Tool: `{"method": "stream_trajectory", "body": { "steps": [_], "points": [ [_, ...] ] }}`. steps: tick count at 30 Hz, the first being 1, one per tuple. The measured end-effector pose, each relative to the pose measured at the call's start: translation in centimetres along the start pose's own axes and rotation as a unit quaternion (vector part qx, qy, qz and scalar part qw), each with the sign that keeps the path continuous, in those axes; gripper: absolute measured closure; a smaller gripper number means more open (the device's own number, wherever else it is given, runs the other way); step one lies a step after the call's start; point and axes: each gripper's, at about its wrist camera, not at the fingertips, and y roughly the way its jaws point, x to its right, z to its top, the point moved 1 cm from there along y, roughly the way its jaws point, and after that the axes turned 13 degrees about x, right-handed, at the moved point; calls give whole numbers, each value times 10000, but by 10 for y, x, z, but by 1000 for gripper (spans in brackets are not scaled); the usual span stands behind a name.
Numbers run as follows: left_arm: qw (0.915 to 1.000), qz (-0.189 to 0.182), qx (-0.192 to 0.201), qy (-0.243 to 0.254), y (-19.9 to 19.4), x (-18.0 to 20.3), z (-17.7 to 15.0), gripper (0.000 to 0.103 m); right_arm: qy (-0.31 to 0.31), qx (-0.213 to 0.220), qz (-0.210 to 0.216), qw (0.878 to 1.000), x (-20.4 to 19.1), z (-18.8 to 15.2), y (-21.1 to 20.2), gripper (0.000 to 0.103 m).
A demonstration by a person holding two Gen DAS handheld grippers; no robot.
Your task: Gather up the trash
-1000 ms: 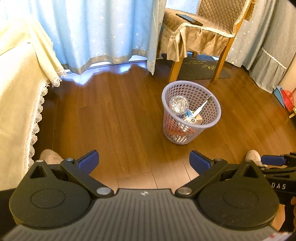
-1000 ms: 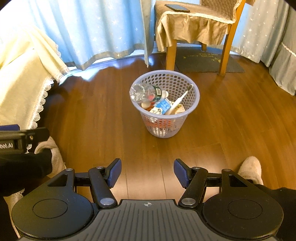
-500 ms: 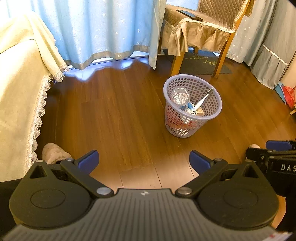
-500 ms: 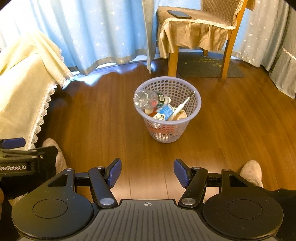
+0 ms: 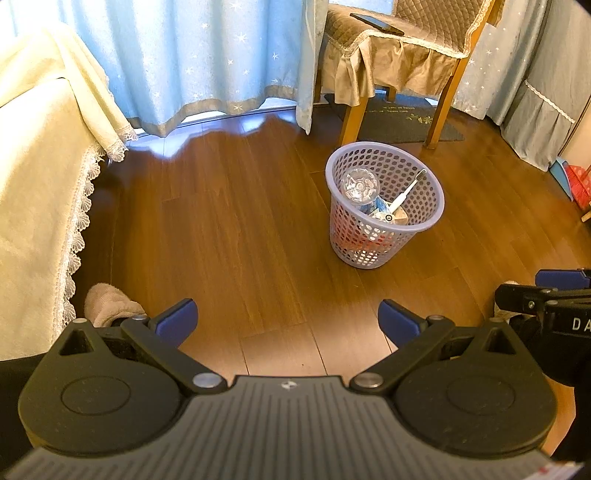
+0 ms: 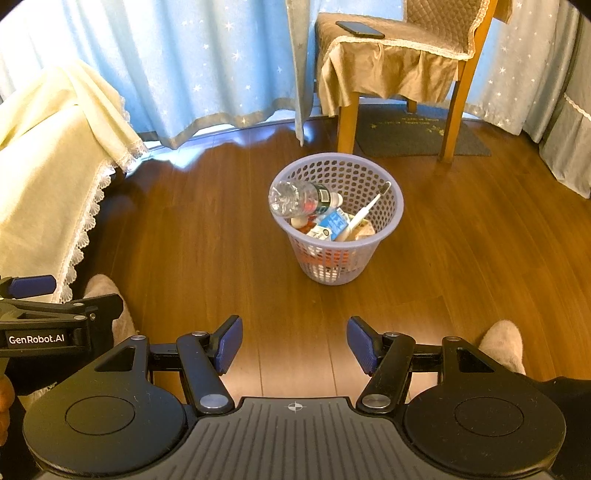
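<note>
Standing on floor: basket (image 6: pixel 334 236) with bottle (image 6: pixel 295 197), toothbrush (image 6: pixel 364 214)
Left gripper (image 5: pixel 287 322): jaws wide, empty
Right gripper (image 6: pixel 294 344): jaws apart, empty

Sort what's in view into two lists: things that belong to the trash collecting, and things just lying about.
Belongs to the job:
- lilac perforated plastic waste basket
- clear crushed plastic bottle in it
- white toothbrush in it
- blue-and-white carton in it
- open left gripper, open right gripper, both empty

Just lying about:
- black phone on the wooden chair's brown quilted cover
- dark doormat
- cream lace-edged cloth
</note>
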Motion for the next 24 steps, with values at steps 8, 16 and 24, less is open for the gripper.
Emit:
{"method": "stream_trajectory", "body": {
  "steps": [8, 16, 24],
  "points": [
    [10000, -21, -6, 36, 1, 1, 0, 1, 3, -18, -20, 10000, 0, 0, 2, 43],
    [10000, -16, -10, 56, 2, 3, -1, 1, 8, -31, -25, 10000, 0, -1, 3, 43],
    [10000, -36, -24, 40, 3, 3, -1, 1, 3, -36, -26, 10000, 0, -1, 3, 43]
  ]
}}
